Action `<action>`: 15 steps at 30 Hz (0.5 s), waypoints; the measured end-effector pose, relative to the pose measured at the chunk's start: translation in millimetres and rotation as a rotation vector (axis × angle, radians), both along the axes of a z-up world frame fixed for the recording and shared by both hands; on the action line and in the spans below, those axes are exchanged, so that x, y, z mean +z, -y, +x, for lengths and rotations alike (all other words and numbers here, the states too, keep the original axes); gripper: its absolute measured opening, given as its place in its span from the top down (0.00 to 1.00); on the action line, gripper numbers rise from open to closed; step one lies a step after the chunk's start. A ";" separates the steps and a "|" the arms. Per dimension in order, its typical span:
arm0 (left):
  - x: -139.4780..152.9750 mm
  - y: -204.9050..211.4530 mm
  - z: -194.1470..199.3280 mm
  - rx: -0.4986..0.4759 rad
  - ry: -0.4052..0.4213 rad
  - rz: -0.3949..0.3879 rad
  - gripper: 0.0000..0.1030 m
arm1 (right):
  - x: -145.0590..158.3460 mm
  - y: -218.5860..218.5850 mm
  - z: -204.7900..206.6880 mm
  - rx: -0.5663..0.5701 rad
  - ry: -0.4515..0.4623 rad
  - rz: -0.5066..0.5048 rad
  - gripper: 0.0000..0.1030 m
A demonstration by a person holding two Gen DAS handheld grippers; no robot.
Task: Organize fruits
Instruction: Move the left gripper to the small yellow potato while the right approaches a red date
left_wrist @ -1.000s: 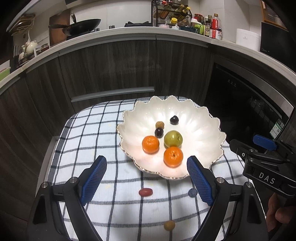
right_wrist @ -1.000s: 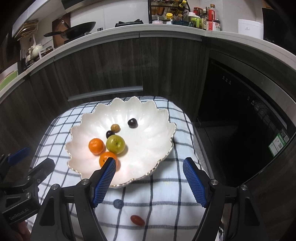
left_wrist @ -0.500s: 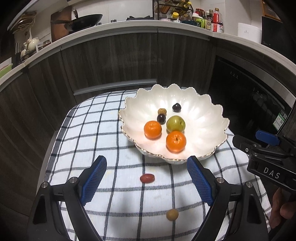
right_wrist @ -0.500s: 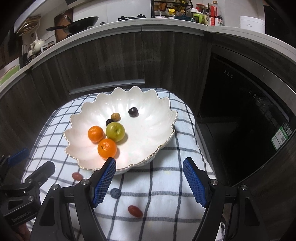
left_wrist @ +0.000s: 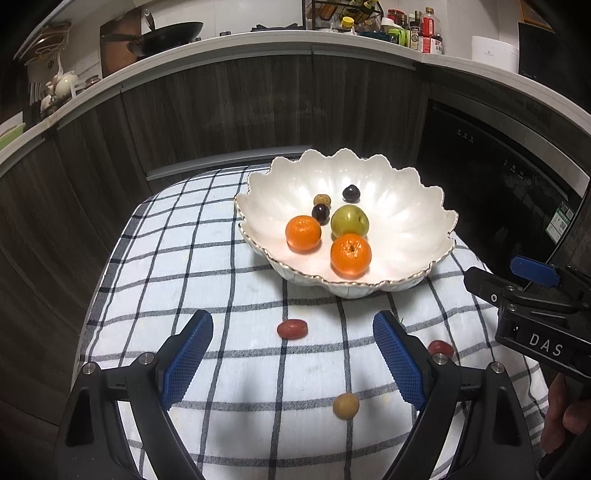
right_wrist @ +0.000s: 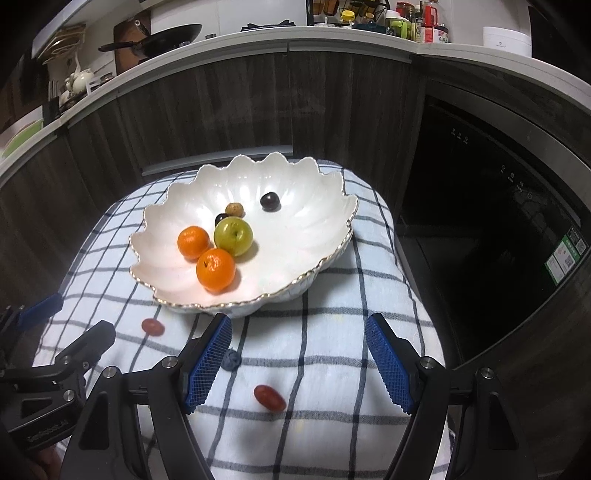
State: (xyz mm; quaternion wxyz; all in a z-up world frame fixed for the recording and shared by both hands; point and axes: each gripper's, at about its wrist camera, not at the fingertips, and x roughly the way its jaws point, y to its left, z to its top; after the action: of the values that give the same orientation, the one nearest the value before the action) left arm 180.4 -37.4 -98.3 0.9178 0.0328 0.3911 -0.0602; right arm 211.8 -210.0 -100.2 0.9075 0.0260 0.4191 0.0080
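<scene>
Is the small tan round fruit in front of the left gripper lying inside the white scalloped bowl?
No, the small tan round fruit lies on the blue checked cloth, apart from the white scalloped bowl.

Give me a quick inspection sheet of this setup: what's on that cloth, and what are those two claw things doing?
Surface: checked cloth, rumpled.
Job's things: white scalloped bowl holds two oranges, a green fruit, two dark fruits and a small tan one. Loose on the cloth: red fruit, second red fruit, tan fruit, bluish lump.
Clutter: nothing seen.
Grippers: left gripper and right gripper open, fingers empty.
Cables: nothing seen.
Surroundings: dark cabinets, counter with a pan and bottles.
</scene>
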 end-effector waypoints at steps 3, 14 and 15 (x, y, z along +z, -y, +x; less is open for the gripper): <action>-4.0 -0.4 -4.4 -0.010 0.000 0.003 0.13 | -3.2 -1.5 -4.2 0.009 0.003 0.003 0.26; -17.7 2.8 -17.4 -0.036 -0.002 0.002 0.13 | -17.6 -6.9 -17.3 0.041 -0.003 -0.011 0.26; -19.3 3.3 -18.4 -0.036 -0.003 0.004 0.13 | -19.0 -6.8 -18.0 0.044 -0.004 -0.013 0.26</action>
State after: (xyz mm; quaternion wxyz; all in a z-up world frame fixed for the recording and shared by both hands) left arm 162.0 -40.7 -117.6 0.9158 0.0418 0.3921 -0.0760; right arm 193.8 -203.2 -119.3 0.9064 0.0112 0.4215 0.0251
